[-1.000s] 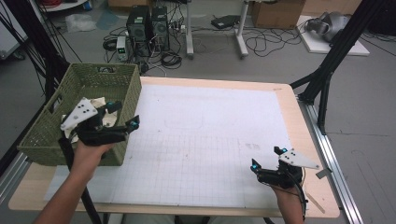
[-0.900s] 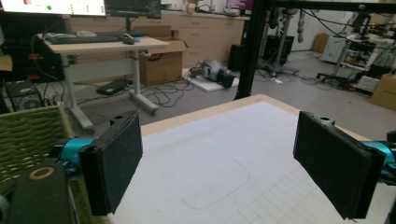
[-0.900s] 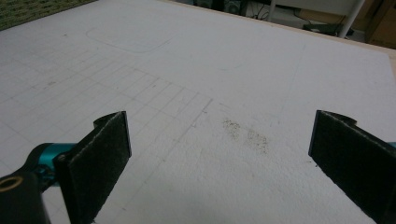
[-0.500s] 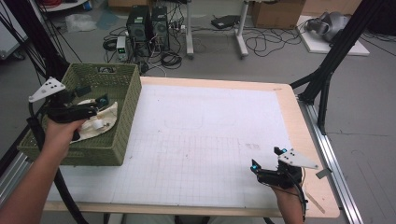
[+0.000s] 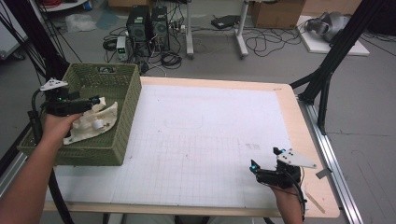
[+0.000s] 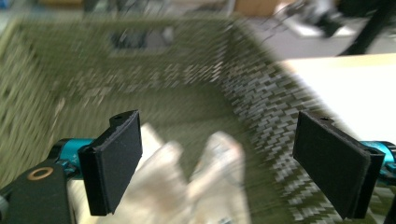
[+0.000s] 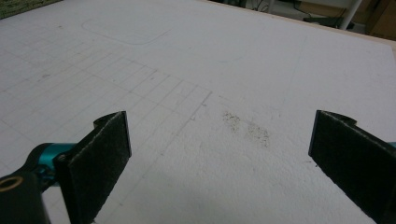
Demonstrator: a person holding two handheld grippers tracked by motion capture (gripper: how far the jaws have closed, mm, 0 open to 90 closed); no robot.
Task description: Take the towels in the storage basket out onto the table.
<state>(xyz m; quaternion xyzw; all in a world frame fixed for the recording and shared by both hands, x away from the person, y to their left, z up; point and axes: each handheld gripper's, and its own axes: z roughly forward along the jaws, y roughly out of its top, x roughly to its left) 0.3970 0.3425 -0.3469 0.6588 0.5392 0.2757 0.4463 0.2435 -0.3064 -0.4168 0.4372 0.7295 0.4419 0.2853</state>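
no legible writing. green basket (image 5: 122, 122) at frame left holds cream cloth (image 5: 95, 123); left gripper (image 5: 91, 101) released above it; right gripper (image 5: 264, 162) released, lower right.

we've got woven walls of the green basket (image 5: 126, 121) hemming the cream cloth (image 5: 95, 122); right of the basket, open white mat (image 5: 210, 135).
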